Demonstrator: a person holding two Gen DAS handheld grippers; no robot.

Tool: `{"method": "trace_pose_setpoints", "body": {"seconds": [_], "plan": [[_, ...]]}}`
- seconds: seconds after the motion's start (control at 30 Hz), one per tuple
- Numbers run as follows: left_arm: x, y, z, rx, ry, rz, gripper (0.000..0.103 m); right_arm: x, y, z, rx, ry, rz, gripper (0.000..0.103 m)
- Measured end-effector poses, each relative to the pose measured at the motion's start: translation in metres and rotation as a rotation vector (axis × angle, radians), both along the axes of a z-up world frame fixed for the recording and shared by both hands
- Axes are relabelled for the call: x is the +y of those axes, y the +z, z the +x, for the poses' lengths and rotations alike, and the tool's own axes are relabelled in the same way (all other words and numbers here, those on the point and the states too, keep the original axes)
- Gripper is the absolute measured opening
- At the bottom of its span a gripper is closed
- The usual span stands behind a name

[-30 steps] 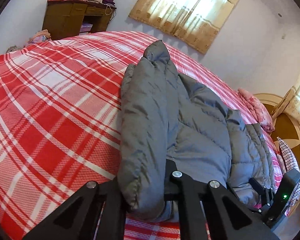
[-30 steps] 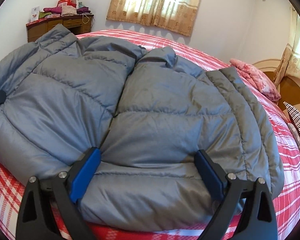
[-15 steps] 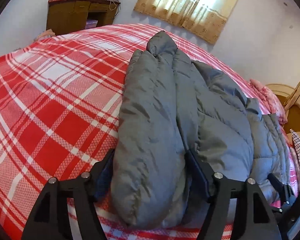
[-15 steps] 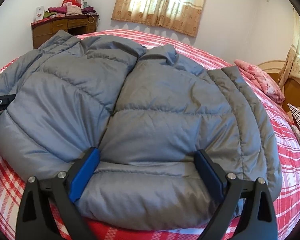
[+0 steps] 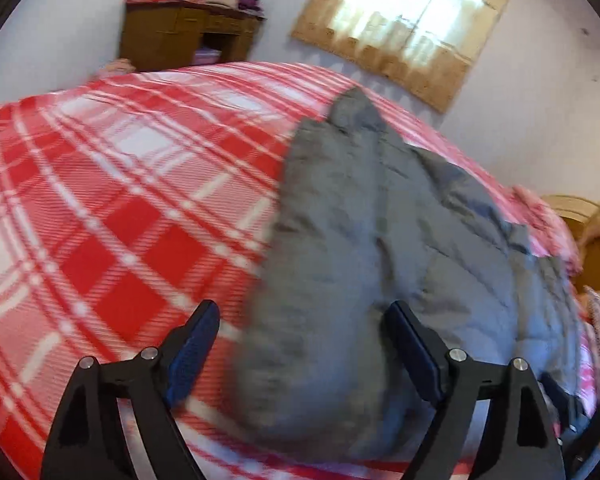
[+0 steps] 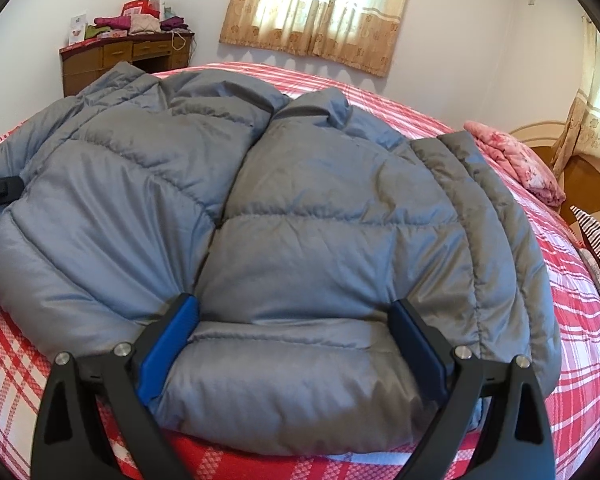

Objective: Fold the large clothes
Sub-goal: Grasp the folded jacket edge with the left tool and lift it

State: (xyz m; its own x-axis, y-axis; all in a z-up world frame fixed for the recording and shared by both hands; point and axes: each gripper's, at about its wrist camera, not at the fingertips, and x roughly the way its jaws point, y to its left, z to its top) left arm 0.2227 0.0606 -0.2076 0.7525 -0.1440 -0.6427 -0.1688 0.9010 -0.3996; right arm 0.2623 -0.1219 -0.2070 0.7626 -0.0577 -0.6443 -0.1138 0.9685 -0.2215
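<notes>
A grey puffer jacket (image 6: 292,216) lies folded on the red plaid bed (image 5: 112,216). The right hand-held gripper (image 6: 294,340) is spread wide around its hem at 6 o'clock; the left hand-held gripper (image 5: 300,344) is likewise apart around a sleeve.

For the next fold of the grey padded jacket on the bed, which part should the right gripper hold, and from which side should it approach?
Probably the bottom hem roll of the grey jacket, approached from the near edge of the bed. That thick hem lies crosswise between the open fingers of the right gripper, nearest to it, and it is raised enough to pinch.
</notes>
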Motion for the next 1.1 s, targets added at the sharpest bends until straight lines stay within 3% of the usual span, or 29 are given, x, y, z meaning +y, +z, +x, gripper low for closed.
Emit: {"method": "trace_pose_setpoints", "body": {"seconds": [0.03,0.1,0.13,0.17,0.27,0.33,0.5,0.57,0.63,0.73,0.87,0.93,1.1], "plan": [[-0.007,-0.002,0.001,-0.012,-0.053,-0.043,0.085,0.0,0.0,0.0,-0.004,0.001,0.003,0.098],[-0.017,-0.002,0.004,-0.013,-0.102,-0.041,0.064,-0.001,-0.001,-0.002,-0.01,0.002,0.007,0.098],[-0.02,-0.003,0.005,-0.009,-0.128,-0.044,0.032,-0.001,-0.001,-0.003,-0.013,0.003,0.012,0.098],[-0.02,-0.004,0.006,-0.003,-0.146,-0.073,0.02,-0.002,0.0,-0.002,-0.01,0.006,0.018,0.098],[-0.016,0.007,0.003,-0.011,-0.137,-0.062,0.01,-0.011,0.008,0.0,0.017,0.023,0.075,0.097],[-0.017,0.028,-0.002,-0.047,-0.154,-0.033,0.009,-0.022,0.021,-0.002,0.008,0.013,0.11,0.088],[-0.053,0.092,-0.009,-0.18,-0.221,0.112,0.009,-0.078,0.066,-0.013,-0.069,-0.063,0.189,0.09],[-0.077,0.115,-0.01,-0.236,-0.268,0.174,0.009,-0.11,0.072,-0.013,-0.075,-0.125,0.214,0.092],[-0.119,0.135,-0.012,-0.297,-0.34,0.283,0.009,-0.147,0.07,-0.014,-0.083,-0.203,0.228,0.092],[-0.168,0.148,-0.012,-0.345,-0.443,0.388,0.009,-0.195,0.063,-0.013,-0.078,-0.314,0.249,0.092],[-0.258,0.136,-0.011,-0.382,-0.607,0.577,0.009,-0.261,0.048,-0.024,-0.065,-0.456,0.28,0.092],[-0.303,0.112,-0.012,-0.381,-0.702,0.681,0.009,-0.283,0.043,-0.031,-0.058,-0.5,0.291,0.092],[-0.38,0.045,-0.015,-0.294,-0.884,0.826,0.015,-0.328,0.022,-0.044,-0.011,-0.579,0.366,0.092]]}}
